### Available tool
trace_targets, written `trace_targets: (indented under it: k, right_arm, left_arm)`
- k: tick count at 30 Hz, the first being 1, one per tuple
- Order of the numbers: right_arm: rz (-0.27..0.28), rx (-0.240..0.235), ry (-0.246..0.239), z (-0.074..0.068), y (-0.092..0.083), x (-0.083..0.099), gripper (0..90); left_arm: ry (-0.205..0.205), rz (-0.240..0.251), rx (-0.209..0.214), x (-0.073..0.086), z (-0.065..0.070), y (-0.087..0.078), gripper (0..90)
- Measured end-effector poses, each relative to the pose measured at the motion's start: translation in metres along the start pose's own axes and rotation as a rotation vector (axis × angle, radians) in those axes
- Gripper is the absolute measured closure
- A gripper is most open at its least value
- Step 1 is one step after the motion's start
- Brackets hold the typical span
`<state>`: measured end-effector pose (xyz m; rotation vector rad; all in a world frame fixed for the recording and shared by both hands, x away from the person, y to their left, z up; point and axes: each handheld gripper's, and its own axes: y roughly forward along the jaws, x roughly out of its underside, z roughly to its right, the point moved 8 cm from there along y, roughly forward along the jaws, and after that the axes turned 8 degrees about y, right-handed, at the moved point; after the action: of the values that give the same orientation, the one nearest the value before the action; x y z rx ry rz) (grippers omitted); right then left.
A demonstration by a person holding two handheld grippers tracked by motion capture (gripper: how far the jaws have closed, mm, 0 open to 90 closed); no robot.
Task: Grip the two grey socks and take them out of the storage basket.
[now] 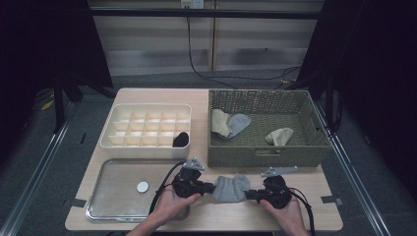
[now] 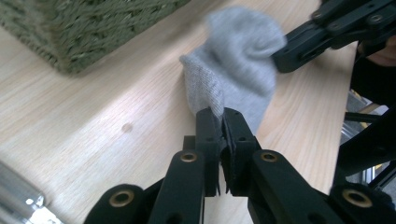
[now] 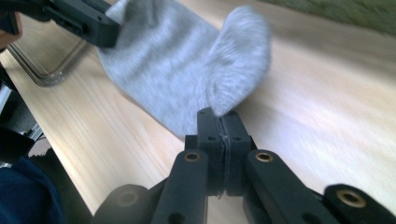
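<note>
While both pinch the grey sock (image 1: 231,188), left tool (image 1: 212,187) and right tool (image 1: 248,193) clamped, edges motion-blurred.

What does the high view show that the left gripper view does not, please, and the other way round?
High view: the cream divider box with a black sock in one cell, the socks inside the wicker basket, and the metal tray with a white disc.
Left gripper view: the left gripper closed on the grey sock's edge, seen close up.
Both: the grey sock held between left and right gripper over the table.
</note>
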<state>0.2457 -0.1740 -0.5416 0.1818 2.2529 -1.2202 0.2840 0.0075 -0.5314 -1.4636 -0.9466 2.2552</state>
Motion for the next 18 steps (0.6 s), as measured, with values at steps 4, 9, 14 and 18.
trace_targets:
  k: [4, 9, 14, 18]
  right_arm:
    - [0.011, 0.018, 0.005, 0.005, -0.011, 0.006, 86.2]
    - [0.061, 0.044, 0.037, 0.016, -0.02, 0.008, 68.4]
    - [0.069, 0.065, 0.012, 0.022, -0.014, -0.009, 62.4]
    - [0.064, 0.064, -0.001, 0.027, -0.002, -0.024, 60.7]
  left_arm:
    - [-0.005, -0.02, -0.009, 0.003, -0.003, 0.0, 85.8]
    - [-0.014, -0.031, -0.018, 0.006, -0.007, 0.002, 82.4]
    - [-0.014, -0.029, -0.043, 0.005, -0.011, 0.002, 68.8]
    - [-0.022, -0.034, -0.048, 0.003, -0.017, 0.003, 62.1]
